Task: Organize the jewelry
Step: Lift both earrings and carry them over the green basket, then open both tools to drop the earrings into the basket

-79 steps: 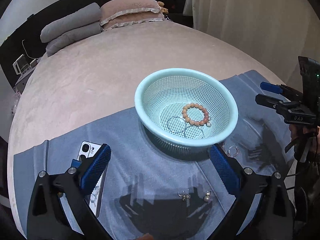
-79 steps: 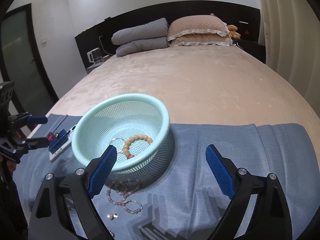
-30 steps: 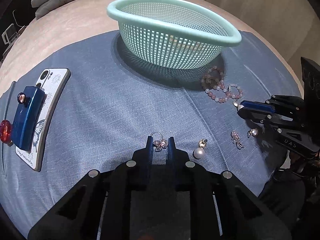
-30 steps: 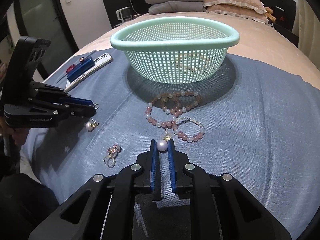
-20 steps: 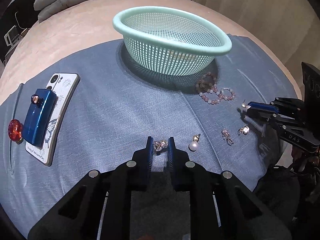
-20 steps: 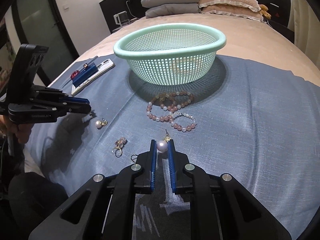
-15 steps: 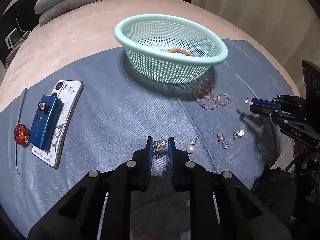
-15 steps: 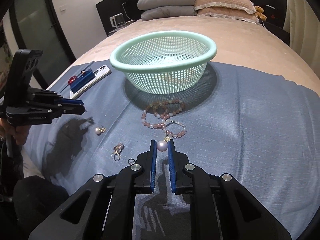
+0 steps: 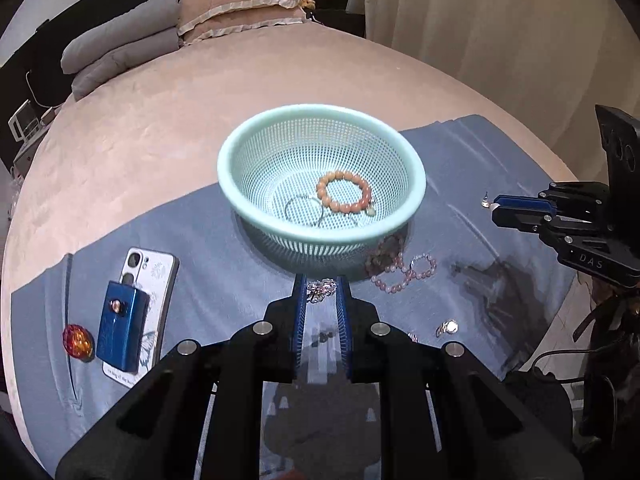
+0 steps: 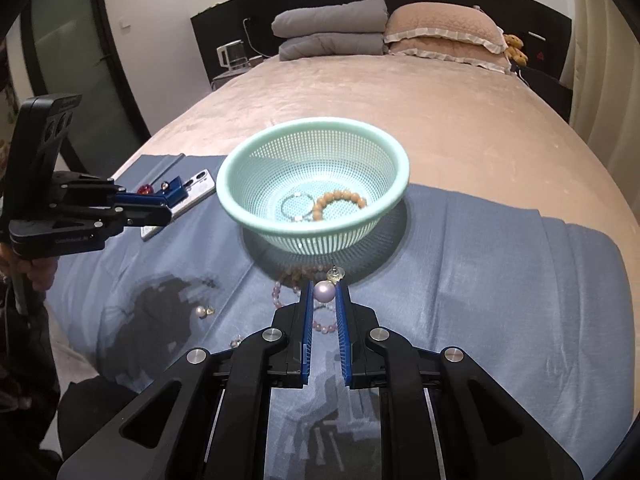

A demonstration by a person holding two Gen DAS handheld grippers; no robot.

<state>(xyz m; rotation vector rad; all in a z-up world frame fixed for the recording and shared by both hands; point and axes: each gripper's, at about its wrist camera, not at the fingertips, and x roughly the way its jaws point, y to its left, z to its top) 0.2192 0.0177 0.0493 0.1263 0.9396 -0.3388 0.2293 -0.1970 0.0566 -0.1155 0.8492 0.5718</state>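
Observation:
A mint mesh basket (image 9: 240, 200) (image 10: 360, 216) stands on a blue cloth and holds an orange bead bracelet (image 9: 344, 197) (image 10: 340, 198) and a thin ring bangle (image 9: 304, 210). My left gripper (image 9: 321, 290) is shut on a crystal earring (image 9: 321, 289), raised just before the basket's near rim. My right gripper (image 10: 323, 292) is shut on a pearl earring (image 10: 323, 291), raised to the basket's right; it also shows in the left wrist view (image 9: 496, 206). Pink bead bracelets (image 9: 400, 272) (image 10: 284, 284) lie by the basket.
A phone (image 9: 156, 276) with a blue box (image 9: 122, 332) on it and a red gem (image 9: 77, 341) lie left on the cloth (image 9: 224, 264). Loose earrings (image 9: 447, 327) (image 10: 202, 311) lie near the cloth's front. Pillows (image 10: 440, 28) are at the bed's head.
Both grippers have closed on earrings, lifted them off the cloth and risen higher toward the basket, so the basket's inside shows again.

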